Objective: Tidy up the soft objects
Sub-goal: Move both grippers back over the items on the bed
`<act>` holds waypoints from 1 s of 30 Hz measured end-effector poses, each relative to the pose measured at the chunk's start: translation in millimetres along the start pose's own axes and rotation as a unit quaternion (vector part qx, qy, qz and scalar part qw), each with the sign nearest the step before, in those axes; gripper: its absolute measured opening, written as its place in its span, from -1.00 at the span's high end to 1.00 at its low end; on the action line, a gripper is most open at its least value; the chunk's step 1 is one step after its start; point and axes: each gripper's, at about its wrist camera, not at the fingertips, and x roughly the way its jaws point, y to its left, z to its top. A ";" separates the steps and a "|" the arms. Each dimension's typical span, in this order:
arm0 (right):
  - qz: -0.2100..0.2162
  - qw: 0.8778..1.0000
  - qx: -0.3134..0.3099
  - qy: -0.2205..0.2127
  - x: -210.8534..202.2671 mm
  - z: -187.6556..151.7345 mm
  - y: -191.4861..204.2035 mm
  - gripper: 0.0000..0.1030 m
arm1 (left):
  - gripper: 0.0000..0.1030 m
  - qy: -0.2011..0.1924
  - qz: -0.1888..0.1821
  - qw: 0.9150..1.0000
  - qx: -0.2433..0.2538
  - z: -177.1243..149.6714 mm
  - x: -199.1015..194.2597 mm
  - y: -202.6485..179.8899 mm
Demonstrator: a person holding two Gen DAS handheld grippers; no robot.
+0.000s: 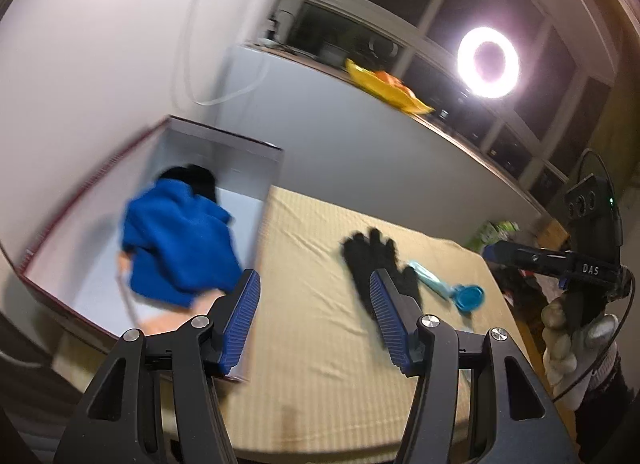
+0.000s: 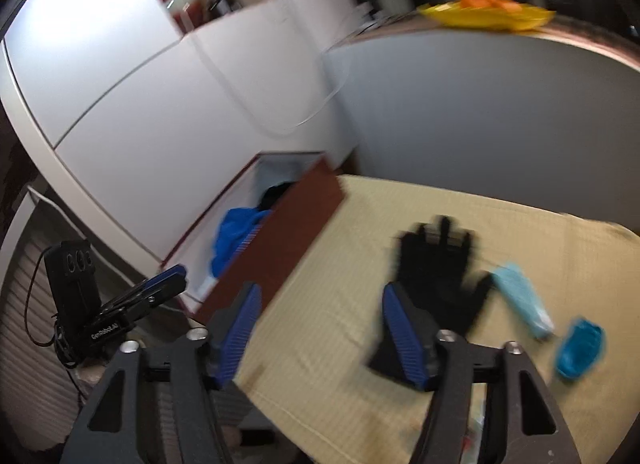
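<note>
Soft objects frame both grippers. The left gripper (image 1: 314, 316) has its blue-padded fingers (image 1: 242, 318) spread wide with nothing between them, hanging over the near edge of a worktop (image 1: 320, 364) covered in a pale yellow cloth. Just left of that gripper, an open box (image 1: 224, 144) with dark red outer walls and a white lining sits against the worktop's left edge; inside it lies a crumpled blue fleece cloth (image 1: 180, 240) with a dark item (image 1: 192, 180) behind it at the far end.

The right gripper (image 2: 322, 330) is likewise wide apart and holds nothing, its fingers (image 2: 402, 338) poised above the same cloth. A black glove (image 2: 436, 268) lies flat on the worktop with its digits pointing to the far side, the gripper's right finger overlapping its cuff in view; whether they touch cannot be told. To the right of the glove rests a pale blue tube-like item (image 2: 520, 300), and nearer, right of that, a bright blue round item (image 2: 578, 348).

On a ledge at the far side sits a yellow tray (image 1: 384, 86) carrying something orange. A ring light (image 1: 488, 62) glows against dark windows on the far right. Both pictures are blurred.
</note>
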 end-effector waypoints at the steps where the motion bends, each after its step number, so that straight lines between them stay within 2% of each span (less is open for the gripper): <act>1: -0.007 1.000 0.005 -0.009 -11.7 -7.8 -9.1 -0.34 | -0.10 0.005 -0.006 1.000 0.003 -3.7 2.7 -5.7; 7: -0.080 0.996 0.038 -0.022 -57.5 -68.9 -57.1 -0.35 | -0.10 0.050 -0.046 0.997 0.035 -31.0 29.6 -45.9; 12: -0.101 0.992 0.075 -0.003 -64.4 -107.0 -86.7 -0.35 | -0.10 0.095 -0.075 0.989 0.083 -52.1 55.1 -83.4; 15: -0.117 0.990 0.080 0.010 -62.4 -124.5 -96.8 -0.35 | -0.26 0.112 -0.089 0.984 0.110 -62.2 68.5 -104.9; 19: -0.127 0.988 0.081 0.027 -52.1 -141.0 -103.2 -0.35 | -0.27 0.134 -0.101 0.975 0.145 -72.8 84.4 -129.2; 23: -0.160 0.985 0.048 0.037 -42.8 -153.7 -98.4 -0.35 | -0.27 0.162 -0.114 0.962 0.187 -86.6 103.7 -152.3; 25: -0.159 0.986 0.035 0.044 -35.0 -156.8 -96.2 -0.35 | -0.28 0.178 -0.119 0.955 0.203 -93.1 112.0 -159.6; 30: -0.176 0.983 0.007 0.058 -18.1 -161.0 -96.4 -0.35 | -0.29 0.199 -0.107 0.947 0.228 -106.2 129.4 -167.9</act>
